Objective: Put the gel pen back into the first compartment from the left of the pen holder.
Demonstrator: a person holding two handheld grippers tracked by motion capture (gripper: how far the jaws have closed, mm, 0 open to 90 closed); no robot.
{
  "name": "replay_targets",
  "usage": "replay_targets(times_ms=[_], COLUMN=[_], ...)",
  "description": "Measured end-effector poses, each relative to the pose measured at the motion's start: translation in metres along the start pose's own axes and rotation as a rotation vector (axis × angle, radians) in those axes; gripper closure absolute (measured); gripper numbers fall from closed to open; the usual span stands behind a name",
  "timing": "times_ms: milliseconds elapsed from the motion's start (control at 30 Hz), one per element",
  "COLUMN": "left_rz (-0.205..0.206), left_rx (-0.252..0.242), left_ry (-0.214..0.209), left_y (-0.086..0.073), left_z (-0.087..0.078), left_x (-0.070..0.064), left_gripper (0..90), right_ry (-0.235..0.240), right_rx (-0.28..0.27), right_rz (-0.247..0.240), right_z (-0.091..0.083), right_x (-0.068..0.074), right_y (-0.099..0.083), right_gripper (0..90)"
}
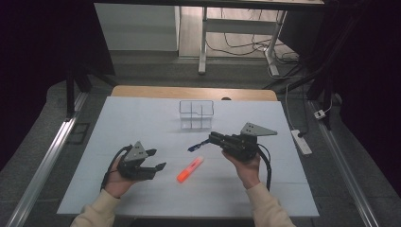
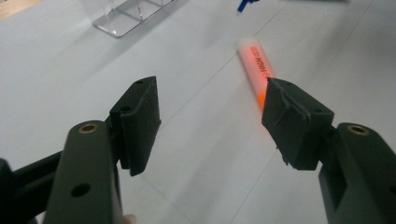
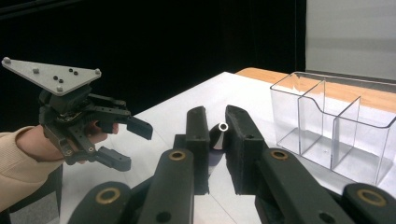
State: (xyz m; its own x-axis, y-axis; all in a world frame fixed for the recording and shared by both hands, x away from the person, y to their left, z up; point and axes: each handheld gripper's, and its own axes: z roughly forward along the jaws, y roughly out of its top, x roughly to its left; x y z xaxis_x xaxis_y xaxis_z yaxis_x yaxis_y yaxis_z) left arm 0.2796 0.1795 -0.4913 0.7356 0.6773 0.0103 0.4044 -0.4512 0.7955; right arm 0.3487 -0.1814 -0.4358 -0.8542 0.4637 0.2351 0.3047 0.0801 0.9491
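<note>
An orange highlighter [image 1: 190,169] lies flat on the white table sheet [image 1: 142,118], between the two hands. My left gripper [image 1: 158,159] hovers just left of it, open and empty; in the left gripper view [image 2: 212,93] the highlighter [image 2: 254,60] runs away beyond the right jaw. My right gripper [image 1: 211,138] is held above the table, shut on a blue pen [image 1: 195,146] that sticks out leftward past the jaws. In the right gripper view [image 3: 215,114] the pen [image 3: 220,133] is seen end-on between the jaws. The left gripper [image 3: 135,147] shows there too, open.
A clear plastic organizer [image 1: 196,114] with several compartments stands at the middle back of the sheet, also close in the right gripper view [image 3: 336,126]. Behind the sheet a wooden table edge [image 1: 189,92] shows. A power strip [image 1: 301,142] lies on the floor at the right.
</note>
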Motion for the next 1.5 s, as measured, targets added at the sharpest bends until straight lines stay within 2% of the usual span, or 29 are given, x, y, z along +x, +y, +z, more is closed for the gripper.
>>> replay_targets(times_ms=[633, 867, 1167, 1500], left_rz=[-0.052, -0.054, -0.058, -0.058], left_rx=[0.030, 0.029, 0.031, 0.029], left_ry=[-0.002, -0.003, -0.014, -0.017], left_y=[-0.025, -0.028, -0.030, -0.030], left_z=[-0.015, -0.018, -0.016, -0.016], left_x=[0.002, 0.002, 0.004, 0.005], left_gripper=[36.6, 36.6, 36.6, 36.6], right_ry=[-0.013, -0.016, -0.047, -0.091], right_rx=[-0.024, -0.058, -0.061, -0.068], right_rz=[-0.001, -0.018, -0.051, -0.036], right_z=[0.000, 0.004, 0.016, 0.033], right_x=[-0.001, -0.003, -0.011, -0.028], right_y=[0.006, 0.022, 0.051, 0.068], right_gripper=[78.9, 78.9, 78.9, 78.9])
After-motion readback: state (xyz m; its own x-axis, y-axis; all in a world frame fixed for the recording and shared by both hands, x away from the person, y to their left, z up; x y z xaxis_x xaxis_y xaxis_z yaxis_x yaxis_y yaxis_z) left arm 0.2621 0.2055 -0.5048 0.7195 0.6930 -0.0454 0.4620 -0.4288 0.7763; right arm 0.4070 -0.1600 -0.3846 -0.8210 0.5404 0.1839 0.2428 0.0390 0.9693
